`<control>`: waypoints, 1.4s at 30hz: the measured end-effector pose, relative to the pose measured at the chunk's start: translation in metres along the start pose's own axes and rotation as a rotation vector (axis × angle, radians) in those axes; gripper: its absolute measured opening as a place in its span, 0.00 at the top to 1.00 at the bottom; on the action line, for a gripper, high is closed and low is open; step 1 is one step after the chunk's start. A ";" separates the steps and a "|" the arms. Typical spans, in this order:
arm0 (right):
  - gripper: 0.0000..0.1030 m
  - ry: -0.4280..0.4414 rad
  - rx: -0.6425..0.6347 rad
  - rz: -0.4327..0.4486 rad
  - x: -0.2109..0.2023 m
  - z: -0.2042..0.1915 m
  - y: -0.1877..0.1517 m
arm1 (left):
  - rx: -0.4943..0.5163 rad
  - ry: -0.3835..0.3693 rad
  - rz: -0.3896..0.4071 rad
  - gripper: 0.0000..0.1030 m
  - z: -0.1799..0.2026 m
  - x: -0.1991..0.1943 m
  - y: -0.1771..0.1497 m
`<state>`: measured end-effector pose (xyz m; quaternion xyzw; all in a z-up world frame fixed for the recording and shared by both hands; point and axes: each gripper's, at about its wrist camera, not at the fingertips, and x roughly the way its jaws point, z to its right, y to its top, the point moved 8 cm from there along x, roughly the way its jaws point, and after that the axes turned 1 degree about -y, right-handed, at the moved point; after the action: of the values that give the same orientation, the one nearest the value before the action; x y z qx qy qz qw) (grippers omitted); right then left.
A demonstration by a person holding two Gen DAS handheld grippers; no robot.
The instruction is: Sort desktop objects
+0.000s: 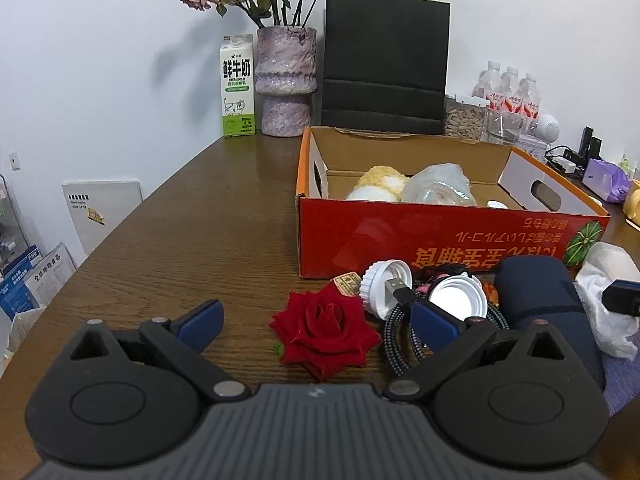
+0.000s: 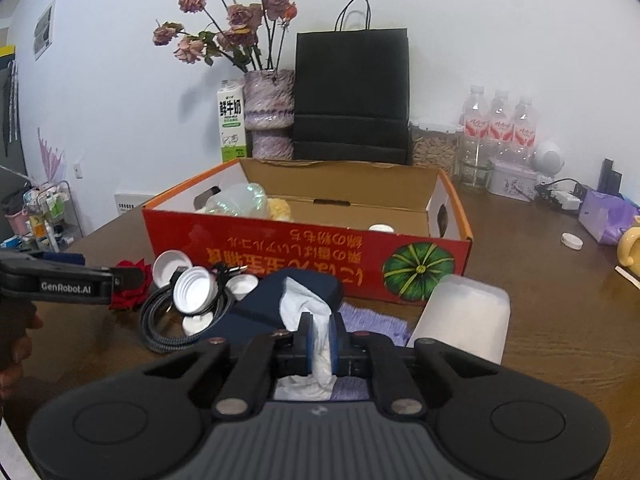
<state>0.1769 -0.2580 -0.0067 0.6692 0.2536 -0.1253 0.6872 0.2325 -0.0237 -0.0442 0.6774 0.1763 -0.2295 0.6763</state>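
Observation:
A red rose head [image 1: 325, 329] lies on the brown table between the wide-apart fingers of my left gripper [image 1: 316, 326], which is open and touches nothing. Right of the rose sit white jar lids [image 1: 460, 298], a braided USB cable [image 1: 400, 334] and a dark blue pouch [image 1: 540, 296]. My right gripper [image 2: 319, 346] is shut on a crumpled white tissue [image 2: 304, 304] that drapes over the dark blue pouch [image 2: 272, 304]. Behind the pile stands the red cardboard box [image 2: 304, 256], holding a clear plastic bag [image 1: 440, 186] and a yellow-white knitted item [image 1: 380, 184].
A frosted plastic container [image 2: 464, 316] lies on a purple cloth [image 2: 372, 320] right of my right gripper. At the back stand a milk carton [image 1: 237, 86], a vase of dried roses [image 1: 286, 84], a black paper bag [image 1: 386, 60] and water bottles [image 2: 498, 128]. A loose lid [image 2: 572, 241] lies at right.

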 end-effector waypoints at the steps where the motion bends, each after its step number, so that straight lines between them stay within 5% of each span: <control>1: 0.93 -0.001 0.002 0.002 0.001 0.001 0.001 | -0.003 -0.002 -0.005 0.07 -0.001 0.002 0.000; 8: 0.93 -0.008 -0.005 0.006 0.006 0.001 0.005 | -0.018 -0.020 -0.041 0.38 -0.003 0.012 -0.005; 17: 0.93 -0.006 -0.004 0.008 0.007 0.001 0.007 | -0.011 -0.012 -0.037 0.60 -0.004 0.011 -0.005; 42: 0.93 -0.011 -0.008 0.094 -0.011 -0.003 0.035 | 0.018 -0.033 0.072 0.66 0.013 -0.020 0.030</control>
<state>0.1854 -0.2547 0.0287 0.6770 0.2184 -0.0956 0.6963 0.2311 -0.0355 -0.0082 0.6854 0.1385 -0.2178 0.6809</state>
